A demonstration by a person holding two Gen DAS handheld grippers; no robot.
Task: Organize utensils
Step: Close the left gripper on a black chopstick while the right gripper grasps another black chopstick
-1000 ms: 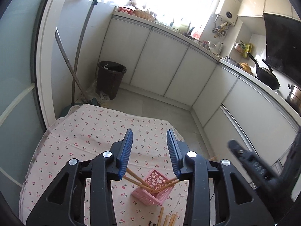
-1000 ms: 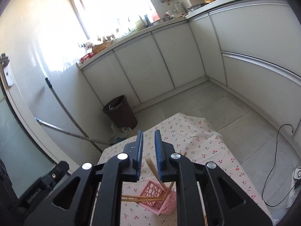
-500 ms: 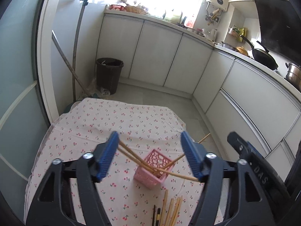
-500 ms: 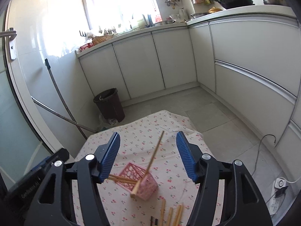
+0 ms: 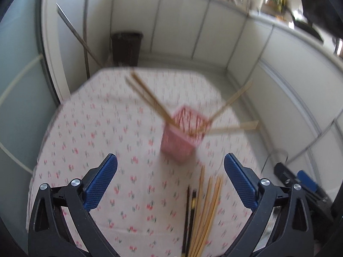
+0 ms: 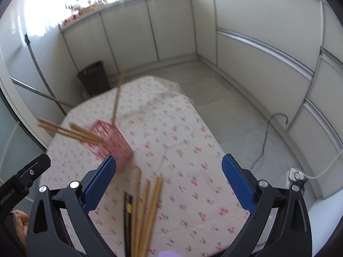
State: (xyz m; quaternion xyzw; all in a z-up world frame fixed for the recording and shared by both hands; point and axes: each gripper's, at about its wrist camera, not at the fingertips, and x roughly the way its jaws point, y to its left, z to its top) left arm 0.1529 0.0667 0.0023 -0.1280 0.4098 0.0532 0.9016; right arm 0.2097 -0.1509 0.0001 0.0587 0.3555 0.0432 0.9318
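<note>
A pink mesh basket (image 5: pixel 180 143) (image 6: pixel 115 147) stands on the cherry-print tablecloth (image 5: pixel 96 128) (image 6: pixel 182 139), with several wooden chopsticks (image 5: pixel 150 98) (image 6: pixel 70 131) leaning out of it. Nearer to me lies a loose bundle of wooden chopsticks (image 5: pixel 205 209) (image 6: pixel 145 209) beside a dark pair (image 5: pixel 189 214) (image 6: pixel 128 214). My left gripper (image 5: pixel 170 167) hovers above the cloth just short of the basket. Its jaws are opening, with nothing between them. My right gripper (image 6: pixel 169 162) hangs over the loose bundle, its jaws also opening and empty. Both views are blurred.
A dark bin (image 5: pixel 126 47) (image 6: pixel 94 79) stands on the floor beyond the table, by white cabinets (image 6: pixel 246 42). Long poles (image 5: pixel 72 27) lean at the left wall. A cable and socket (image 6: pixel 297 174) lie on the floor at the right. A hand (image 6: pixel 20 220) shows at lower left.
Both grippers have gone from nearly shut to wide open and have sunk and tipped down toward the table. The stick seen between the right jaws now leans in the basket.
</note>
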